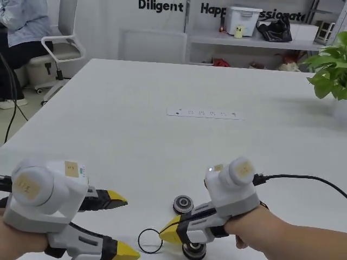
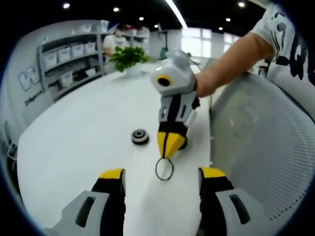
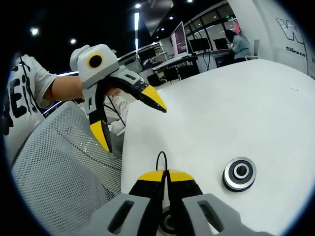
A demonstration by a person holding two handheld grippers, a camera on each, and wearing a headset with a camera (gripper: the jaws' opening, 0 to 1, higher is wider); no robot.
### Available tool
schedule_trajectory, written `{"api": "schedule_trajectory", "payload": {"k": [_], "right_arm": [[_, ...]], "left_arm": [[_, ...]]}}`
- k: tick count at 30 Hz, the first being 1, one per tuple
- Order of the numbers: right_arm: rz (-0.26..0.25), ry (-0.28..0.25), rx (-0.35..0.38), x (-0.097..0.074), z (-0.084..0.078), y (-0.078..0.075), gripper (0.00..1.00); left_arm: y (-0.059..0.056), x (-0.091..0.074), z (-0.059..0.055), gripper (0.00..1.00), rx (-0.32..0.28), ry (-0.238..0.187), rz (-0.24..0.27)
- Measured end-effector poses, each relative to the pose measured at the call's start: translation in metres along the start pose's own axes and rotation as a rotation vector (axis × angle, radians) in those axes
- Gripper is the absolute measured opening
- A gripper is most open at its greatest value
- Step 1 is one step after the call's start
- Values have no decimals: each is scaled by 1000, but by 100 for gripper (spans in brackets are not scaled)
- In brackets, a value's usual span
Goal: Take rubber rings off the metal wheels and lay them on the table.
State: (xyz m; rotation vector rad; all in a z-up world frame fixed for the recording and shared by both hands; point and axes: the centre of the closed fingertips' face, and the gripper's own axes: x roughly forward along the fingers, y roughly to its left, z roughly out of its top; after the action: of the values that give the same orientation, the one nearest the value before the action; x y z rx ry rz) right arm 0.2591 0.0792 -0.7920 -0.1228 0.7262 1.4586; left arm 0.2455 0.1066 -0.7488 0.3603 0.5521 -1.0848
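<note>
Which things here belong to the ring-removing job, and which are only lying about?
Job in hand:
- thin black rubber ring, pinched by the shut right gripper
- round metal wheel
- second metal wheel under that gripper

Lying about:
- white power strip
- green leafy plant
- white lidded box

A rubber ring (image 2: pixel 156 170) is pinched by the right tool (image 2: pixel 168 149) on the surface (image 2: pixel 83 147), before the left tool's (image 2: pixel 162 173) spread jaws.
</note>
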Motion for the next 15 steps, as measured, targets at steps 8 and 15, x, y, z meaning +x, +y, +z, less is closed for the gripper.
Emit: {"api": "schedule_trajectory", "payload": {"k": [8, 15], "right_arm": [[-15, -1, -12, -1, 0, -1, 10], [-25, -5, -15, -3, 2, 0, 18]], "left_arm": [[0, -1, 0, 61, -1, 1, -2], [-1, 1, 1, 61, -1, 1, -6]]}}
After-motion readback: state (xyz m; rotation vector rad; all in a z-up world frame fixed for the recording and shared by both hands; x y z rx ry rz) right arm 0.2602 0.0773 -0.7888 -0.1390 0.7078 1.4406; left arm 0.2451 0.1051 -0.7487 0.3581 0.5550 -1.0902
